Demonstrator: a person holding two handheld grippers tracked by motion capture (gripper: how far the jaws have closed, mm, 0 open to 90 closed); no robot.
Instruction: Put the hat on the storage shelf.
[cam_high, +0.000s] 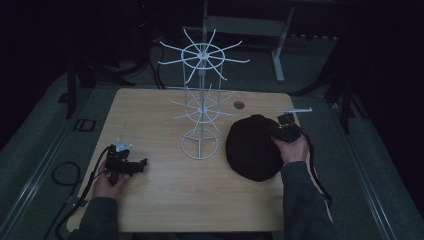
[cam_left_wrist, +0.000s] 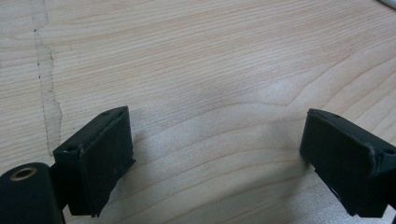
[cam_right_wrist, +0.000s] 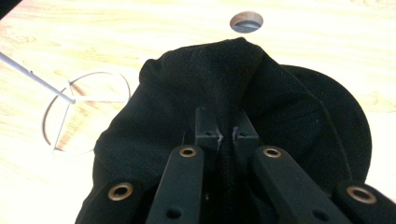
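Observation:
A black fabric cap (cam_high: 252, 147) lies on the wooden table (cam_high: 165, 195), right of a white wire display stand (cam_high: 201, 100) with spoke arms on two tiers. My right gripper (cam_high: 282, 131) is at the cap's right edge; in the right gripper view its jaws are shut on a pinched fold of the cap (cam_right_wrist: 224, 93) at the gripper (cam_right_wrist: 226, 133). My left gripper (cam_high: 131, 165) rests low over the table at the left, its jaws wide apart over bare wood, with nothing between the fingers (cam_left_wrist: 100, 158).
The stand's round wire base (cam_high: 199, 145) sits just left of the cap. A cable hole (cam_high: 239, 105) is in the table behind the cap. A small white bar (cam_high: 296, 109) lies at the far right edge. Dark floor and table legs surround the table.

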